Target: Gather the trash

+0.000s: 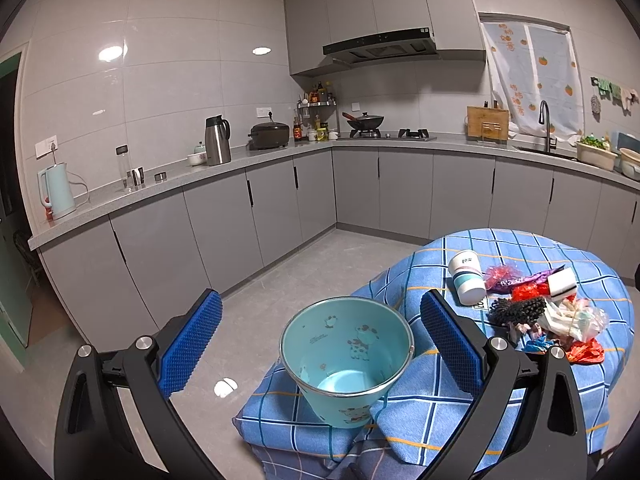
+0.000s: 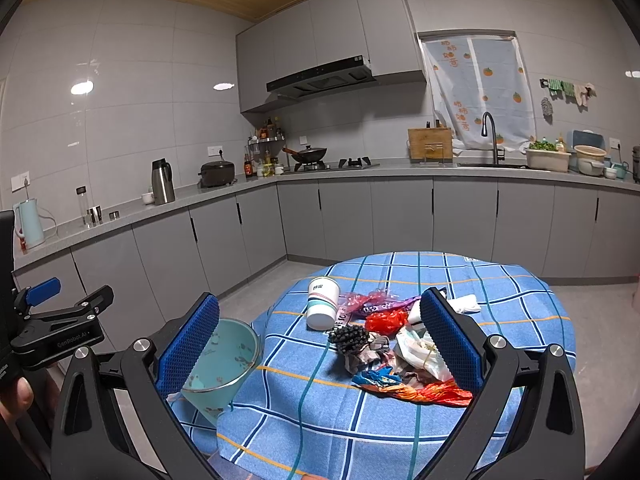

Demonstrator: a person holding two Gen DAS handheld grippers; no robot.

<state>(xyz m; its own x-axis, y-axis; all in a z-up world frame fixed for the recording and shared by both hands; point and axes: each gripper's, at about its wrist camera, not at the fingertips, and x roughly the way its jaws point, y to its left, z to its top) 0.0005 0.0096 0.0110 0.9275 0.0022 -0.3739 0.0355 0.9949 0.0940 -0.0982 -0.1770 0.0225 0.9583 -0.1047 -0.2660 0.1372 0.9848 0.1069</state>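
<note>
In the left wrist view, your left gripper [image 1: 320,342] is hanging with its jaws spread wide, gripping nothing, its blue pads [image 1: 191,343] showing a knobbly rubber texture. Between them a teal bucket [image 1: 346,364] is tilting toward you, smooth-walled, cartoon-printed, with a thin metal rim, sitting at the near left edge of the blue checked tablecloth [image 1: 432,404], which is drooping in soft folds there. To its right a white paper cup [image 1: 466,277] is lying on its side, touching the trash pile [image 1: 548,316]: crinkled plastic wrappers, a knobbly black clump, a white block. Bare grey floor is lying open on the left.

In the right wrist view, your right gripper [image 2: 319,345] is also gaping wide and holding nothing. The trash pile [image 2: 404,348] is lying between its pads in the middle of the round table, cup [image 2: 322,302] at the far left of it, flat cloth showing around it. The bucket [image 2: 224,364] is leaning at the table's left edge, and the left gripper [image 2: 56,316] is hanging beyond that
</note>
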